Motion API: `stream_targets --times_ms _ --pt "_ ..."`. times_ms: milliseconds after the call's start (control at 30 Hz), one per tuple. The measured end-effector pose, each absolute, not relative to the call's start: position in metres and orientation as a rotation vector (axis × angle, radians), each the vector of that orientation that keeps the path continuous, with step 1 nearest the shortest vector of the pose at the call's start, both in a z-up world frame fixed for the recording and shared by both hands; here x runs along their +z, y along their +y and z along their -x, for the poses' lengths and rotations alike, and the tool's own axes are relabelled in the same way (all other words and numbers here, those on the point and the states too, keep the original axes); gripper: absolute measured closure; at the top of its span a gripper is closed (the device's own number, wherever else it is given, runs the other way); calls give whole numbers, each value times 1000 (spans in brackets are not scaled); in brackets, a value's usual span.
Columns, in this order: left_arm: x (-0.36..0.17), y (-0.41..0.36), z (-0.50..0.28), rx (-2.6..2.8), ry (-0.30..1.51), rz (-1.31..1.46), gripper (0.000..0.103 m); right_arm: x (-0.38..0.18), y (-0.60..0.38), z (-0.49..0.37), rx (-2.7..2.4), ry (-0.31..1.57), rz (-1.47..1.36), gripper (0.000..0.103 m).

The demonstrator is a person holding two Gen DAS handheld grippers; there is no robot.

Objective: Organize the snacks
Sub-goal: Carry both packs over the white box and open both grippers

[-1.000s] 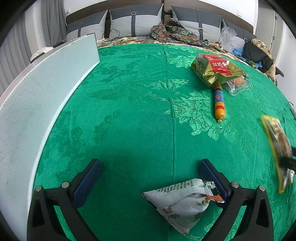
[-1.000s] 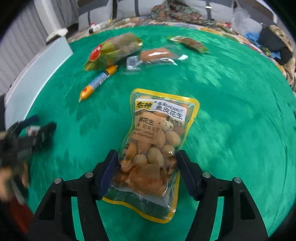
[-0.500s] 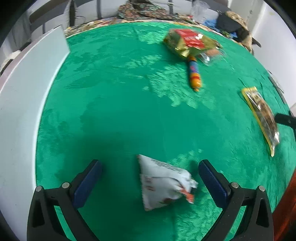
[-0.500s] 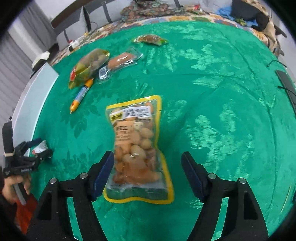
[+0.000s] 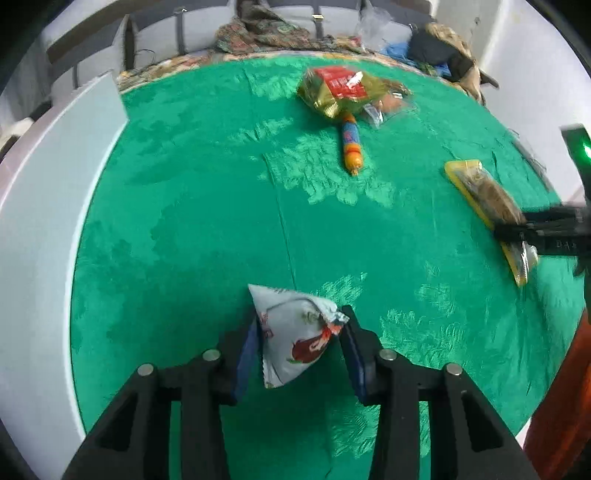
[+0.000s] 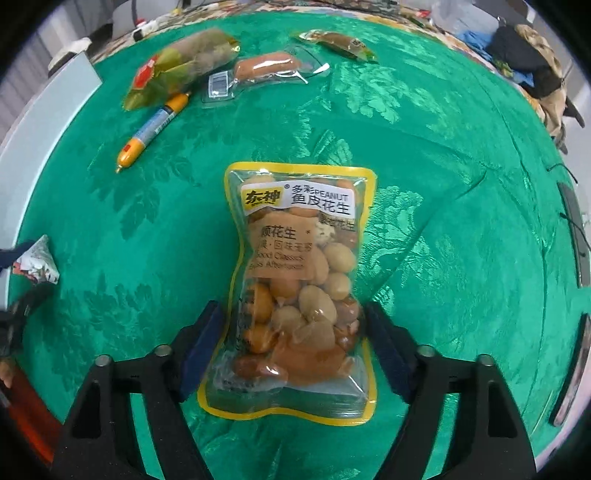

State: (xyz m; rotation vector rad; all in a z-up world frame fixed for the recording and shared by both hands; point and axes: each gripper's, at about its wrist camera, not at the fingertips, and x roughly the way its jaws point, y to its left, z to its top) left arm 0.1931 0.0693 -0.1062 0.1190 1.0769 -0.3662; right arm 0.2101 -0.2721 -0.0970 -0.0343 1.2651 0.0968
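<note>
My left gripper (image 5: 297, 354) is shut on a small white snack packet (image 5: 291, 332) just above the green cloth. The packet also shows at the left edge of the right wrist view (image 6: 35, 262). My right gripper (image 6: 291, 343) is shut on a yellow-edged clear bag of peanuts (image 6: 299, 280); the bag also shows in the left wrist view (image 5: 487, 210). Farther back lie an orange and blue sausage stick (image 6: 151, 133), a green and gold bag with a red label (image 5: 340, 92), a clear-wrapped sausage (image 6: 264, 70) and a small green wrapped snack (image 6: 338, 42).
A green patterned cloth (image 5: 221, 221) covers the round table. A white board (image 5: 40, 206) stands along its left edge. Chairs with grey cushions and piled clothes (image 5: 266, 33) stand behind the table. Dark cables lie at the right rim (image 6: 576, 229).
My left gripper has closed from wide open onto the white packet. My right gripper opened half a second ago, with the peanut bag between its fingers, and has closed on it again.
</note>
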Motion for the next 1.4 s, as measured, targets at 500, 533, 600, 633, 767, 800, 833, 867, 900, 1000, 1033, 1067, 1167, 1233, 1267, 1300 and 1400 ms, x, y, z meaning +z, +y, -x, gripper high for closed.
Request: stream_targets --times_ms 500,533,600,633,767,800,833,867,900,1000,1033,1067,1167,1233,1267,1300,1400 --pt "15 187 -143 -261 842 227 62 10 -210 -194 435 1120 -302 45" --pt "24 204 -141 -228 829 230 62 28 -182 -199 496 1095 -300 45" --pt "39 251 -141 -122 807 226 62 57 -124 -207 605 1053 -286 44" --pt "42 270 -141 -68 801 218 61 74 -90 -209 664 1033 -270 44" --pt "33 364 -140 214 827 199 40 108 28 -208 822 987 -198 38" --pt "29 381 -138 261 836 209 24 112 60 -207 844 965 -187 31" --pt "24 397 -136 304 843 226 21 113 78 -208 863 951 -194 25" --pt "18 416 -130 342 850 259 21 113 94 -208 881 951 -198 23" --pt "13 425 -126 362 856 277 21 110 116 -208 896 978 -191 22" --pt "5 444 -108 384 842 334 21 102 137 -204 909 1019 -161 22" --pt "3 444 -103 385 833 340 20 102 136 -198 910 1002 -144 22" --pt "-1 443 -99 383 828 348 20 100 129 -196 902 981 -124 22" --pt "-8 426 -91 329 836 373 20 83 91 -202 800 935 -34 22" --pt "-7 403 -92 281 835 376 20 58 53 -208 708 928 29 22" --pt "-3 385 -95 238 834 374 20 41 27 -209 642 928 73 22" --pt "0 370 -98 198 832 368 20 23 4 -209 583 937 103 22" --pt "10 310 -107 60 833 325 15 -26 -70 -214 424 980 164 22"
